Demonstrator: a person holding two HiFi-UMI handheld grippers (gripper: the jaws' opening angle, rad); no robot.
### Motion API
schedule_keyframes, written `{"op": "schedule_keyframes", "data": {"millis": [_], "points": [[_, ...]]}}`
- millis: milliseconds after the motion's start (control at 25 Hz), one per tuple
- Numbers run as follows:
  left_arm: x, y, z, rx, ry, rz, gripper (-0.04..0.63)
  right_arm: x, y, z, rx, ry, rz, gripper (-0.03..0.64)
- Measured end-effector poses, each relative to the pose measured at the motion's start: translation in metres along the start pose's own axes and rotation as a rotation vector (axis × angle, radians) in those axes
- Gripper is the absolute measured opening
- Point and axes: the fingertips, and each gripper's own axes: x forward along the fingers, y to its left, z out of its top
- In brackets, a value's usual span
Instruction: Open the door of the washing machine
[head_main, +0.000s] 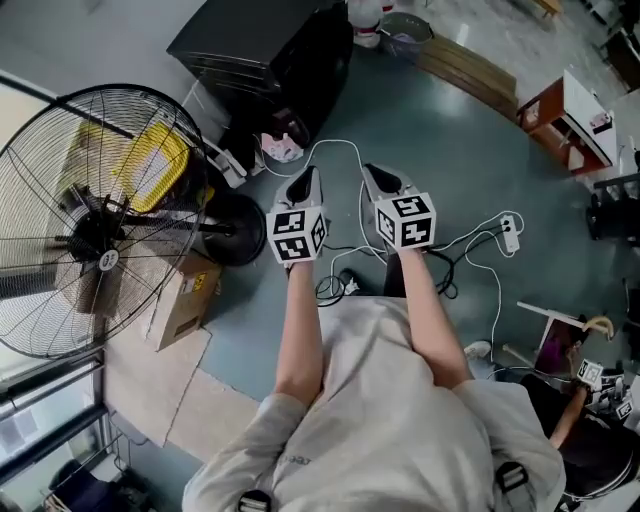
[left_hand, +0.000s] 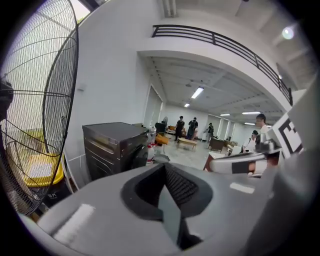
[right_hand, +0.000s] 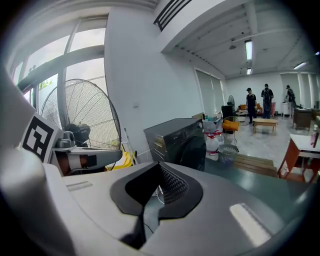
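Arms stretched out at frame centre, left gripper (head_main: 305, 180) and right gripper (head_main: 378, 178) side by side, both clenched on nothing, which figures since there's nothing in reach to grab. Both aim up-frame at the target, so likely the approach stage. White cables (head_main: 480, 240) sit on the floor just past them, and a big fan (head_main: 95, 220) fills the left side. The dark washing machine (head_main: 270, 45) stands at top centre, well apart from both grippers; its round door (right_hand: 194, 150) looks shut, handle too small to tell.
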Motion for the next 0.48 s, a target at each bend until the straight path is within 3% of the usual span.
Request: {"op": "schedule_keyframes", "data": {"millis": [240, 480], "points": [[0.031, 0.012, 0.006, 0.018, 0.009, 0.026, 0.055, 0.032, -0.023, 0.006, -0.008, 0.011, 0.011, -0.005], [0.083, 0.033, 0.023, 0.009, 0.020, 0.080, 0.056, 0.084, -0.054, 0.035, -0.035, 0.008, 0.085, -0.005]]}}
